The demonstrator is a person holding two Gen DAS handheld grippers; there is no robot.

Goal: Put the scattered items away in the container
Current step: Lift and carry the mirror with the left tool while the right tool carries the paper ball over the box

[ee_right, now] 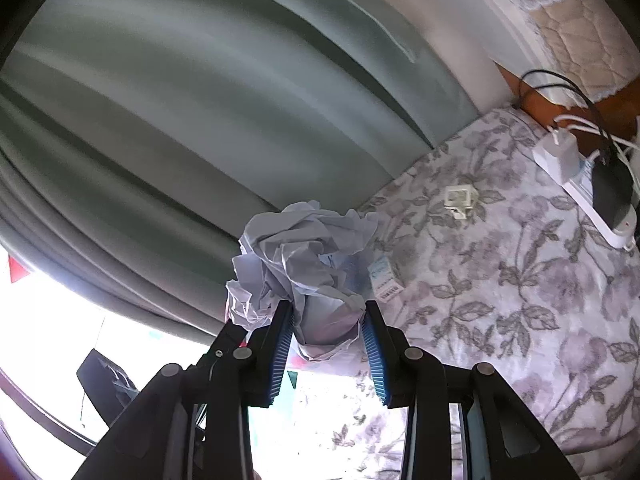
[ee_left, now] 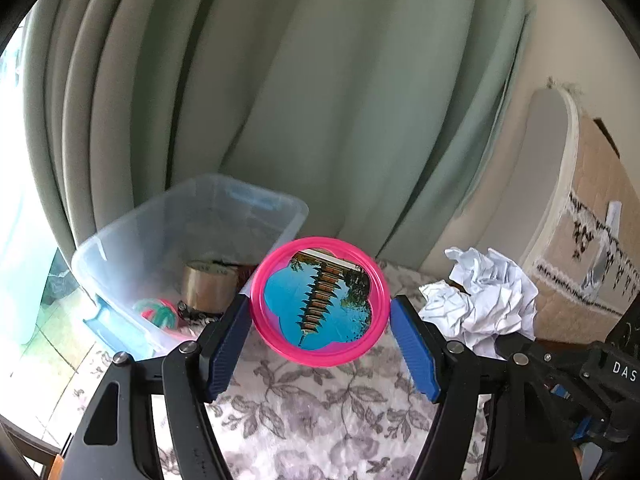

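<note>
Pink disc (ee_left: 320,303) in left tongs (ee_left: 320,320) (pagoda picture) | "DAS" lettering (ee_left: 624,372) on right tongs (ee_left: 592,364)

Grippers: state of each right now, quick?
Left gripper: closed on the pink round frame.
Right gripper: closed on the crumpled paper.

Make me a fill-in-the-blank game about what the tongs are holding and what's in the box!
1. The left tongs hold a round frame whose rim is ____.
2. The right tongs squeeze a ball of crumpled ____.
3. The roll of tape sits inside the clear plastic ____.
4. The cloth under everything has a pattern of ____.

Missing words: pink; paper; box; flowers.
</note>
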